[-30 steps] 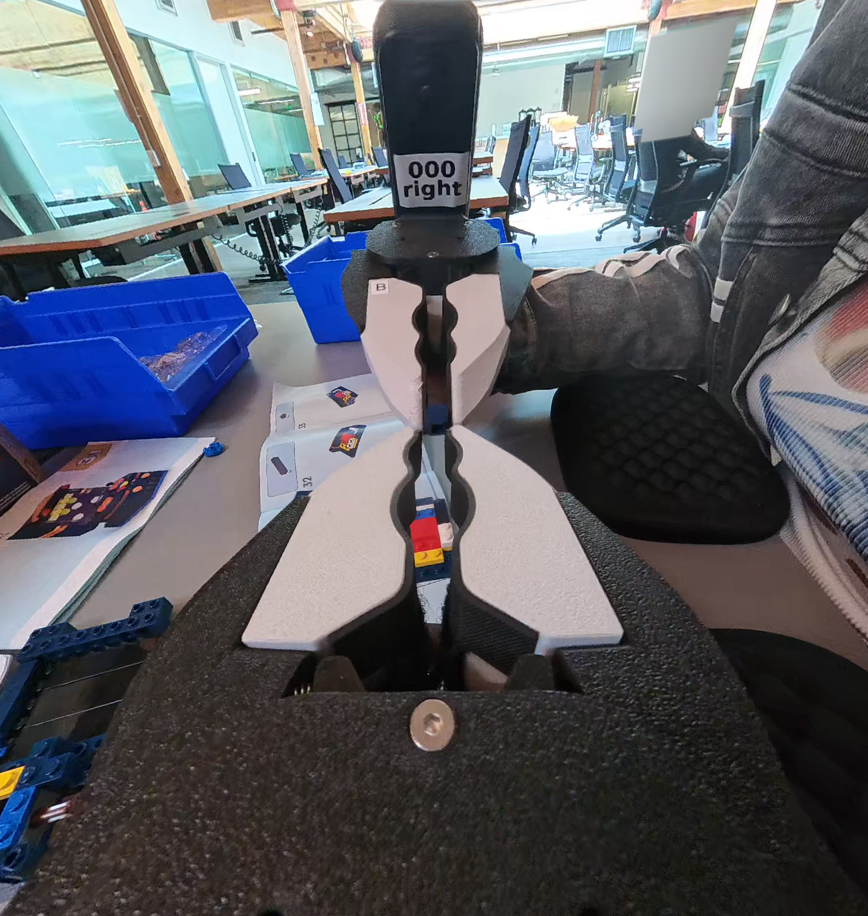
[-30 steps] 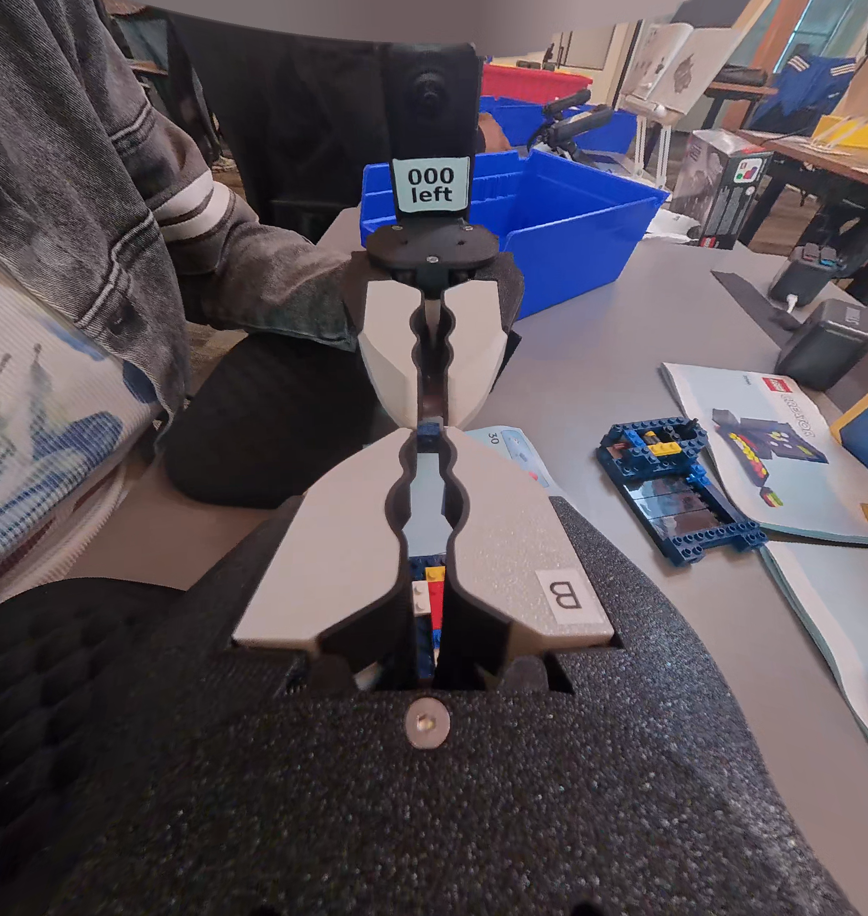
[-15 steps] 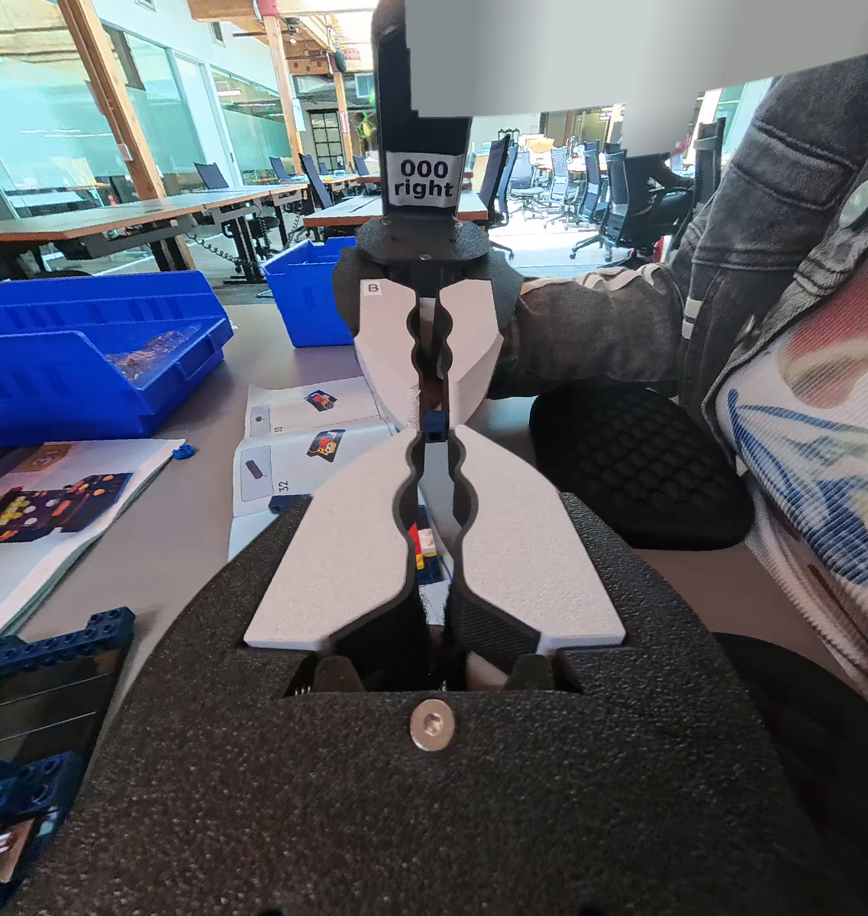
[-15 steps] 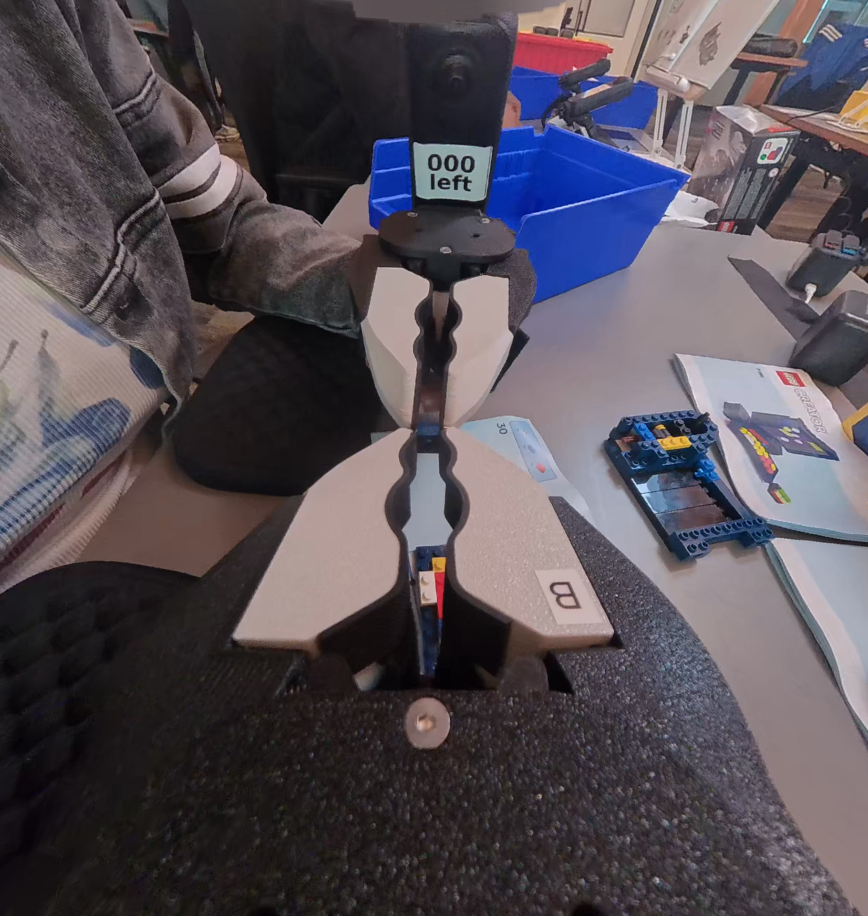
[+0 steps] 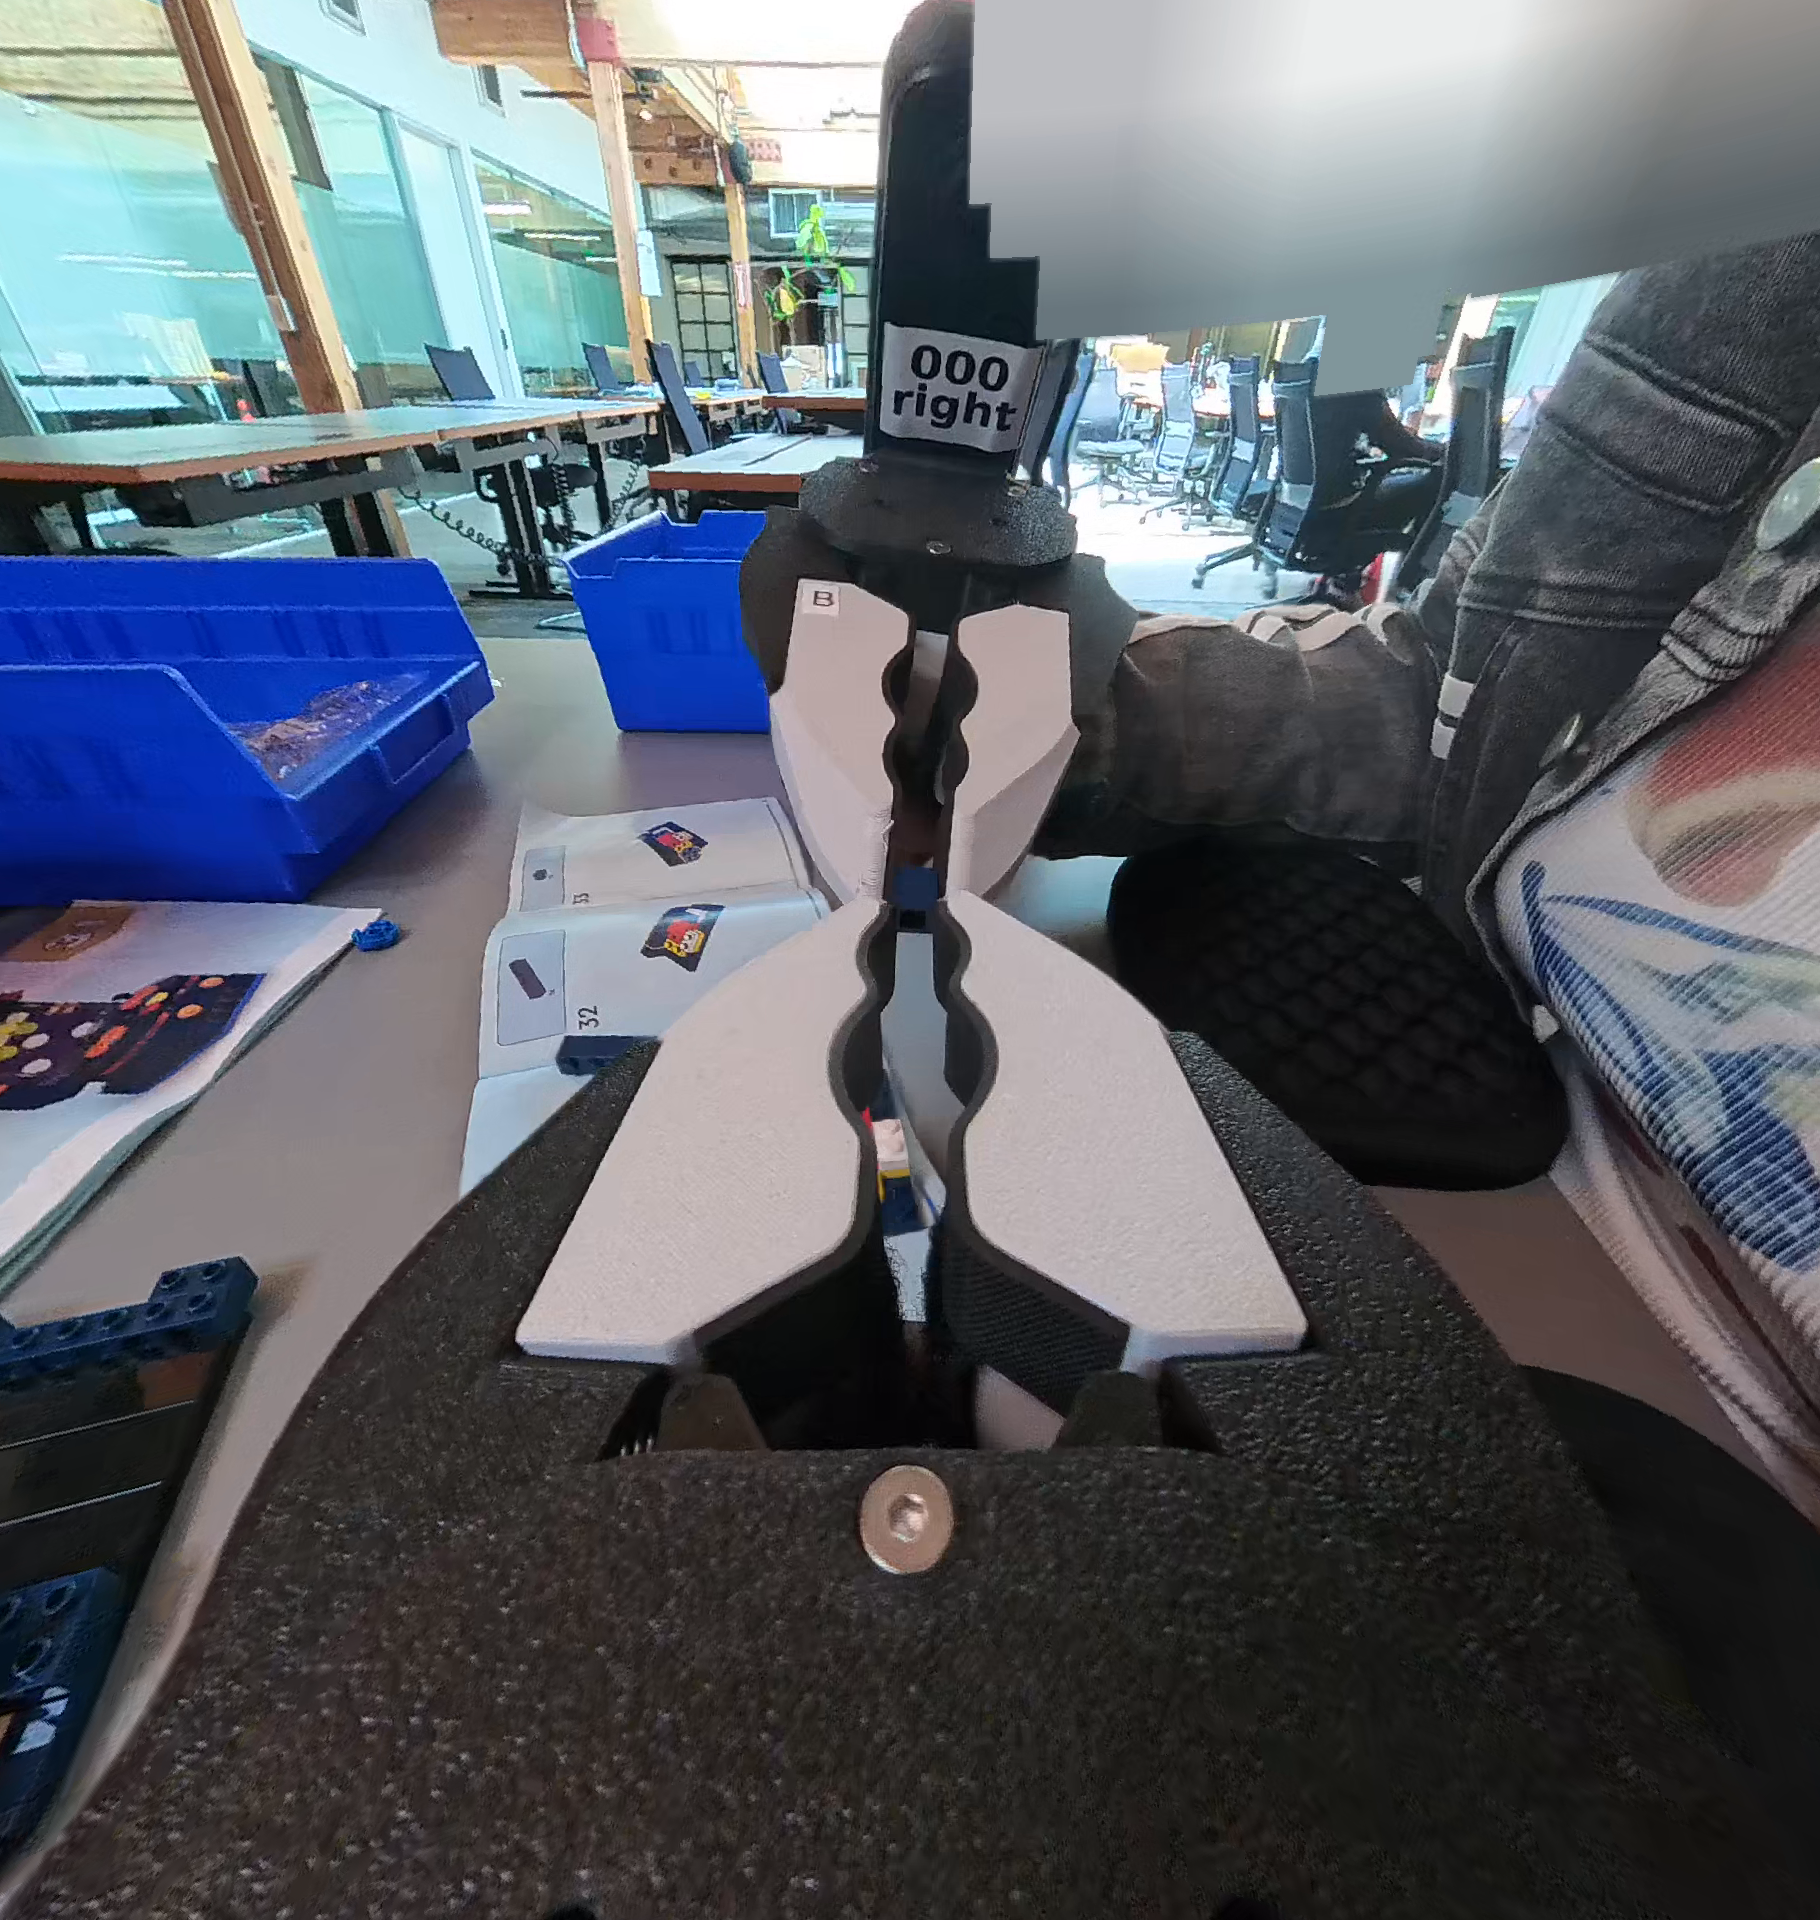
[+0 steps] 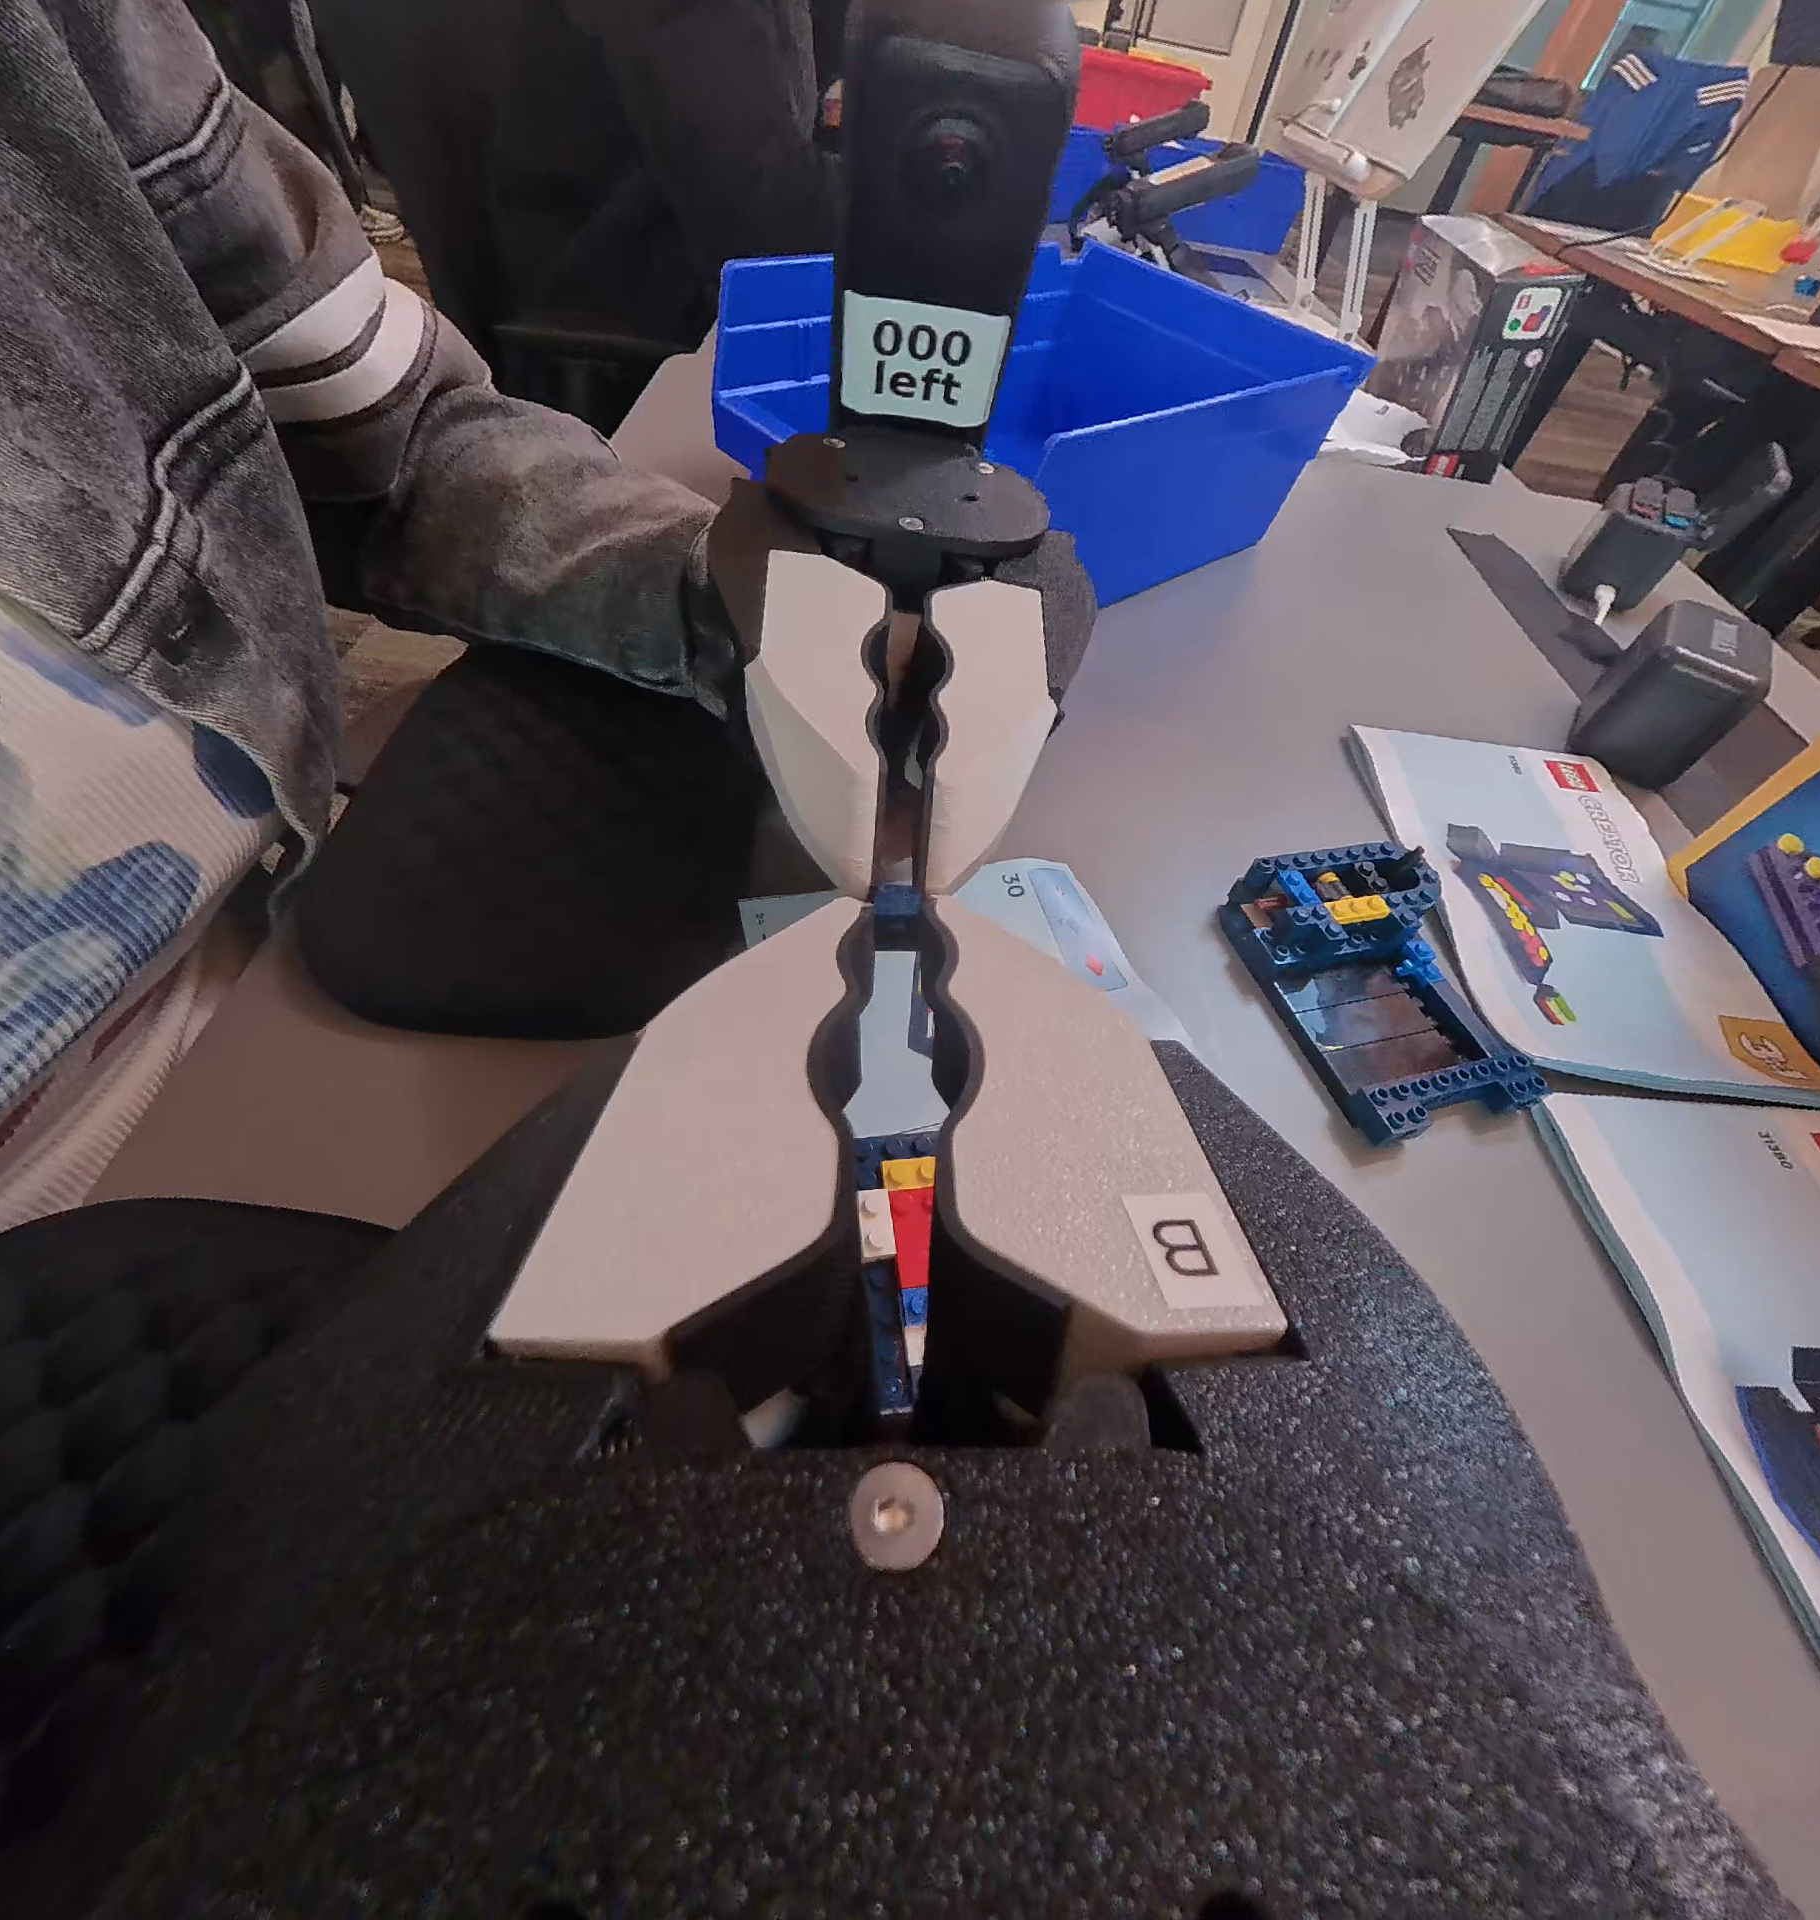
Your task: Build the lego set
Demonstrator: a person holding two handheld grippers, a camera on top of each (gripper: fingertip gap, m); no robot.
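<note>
Grippers met tip to tip above grey table (image 6: pixel 1249 665), one small dark blue brick (image 5: pixel 912 896) shared between them.

Table surface is taken up by blue bins (image 5: pixel 189 717), open instruction booklets (image 5: pixel 625 935) and a partly built blue baseplate assembly (image 6: pixel 1373 987), which is set well to the side of the meeting point. The left gripper (image 5: pixel 912 920) and right gripper (image 6: pixel 895 914) are pointed straight at each other, nearly closed. The brick is seen pinched at the very fingertips of both, in the narrow gap where the two pairs of white fingers (image 5: pixel 1051 997) meet; whether each pad presses firmly cannot be fully settled. Judged as a handover or re-grip pose, held aloft so the brick is free on all sides. A multicoloured brick cluster (image 6: pixel 901 1226) lies on the booklet directly below.
</note>
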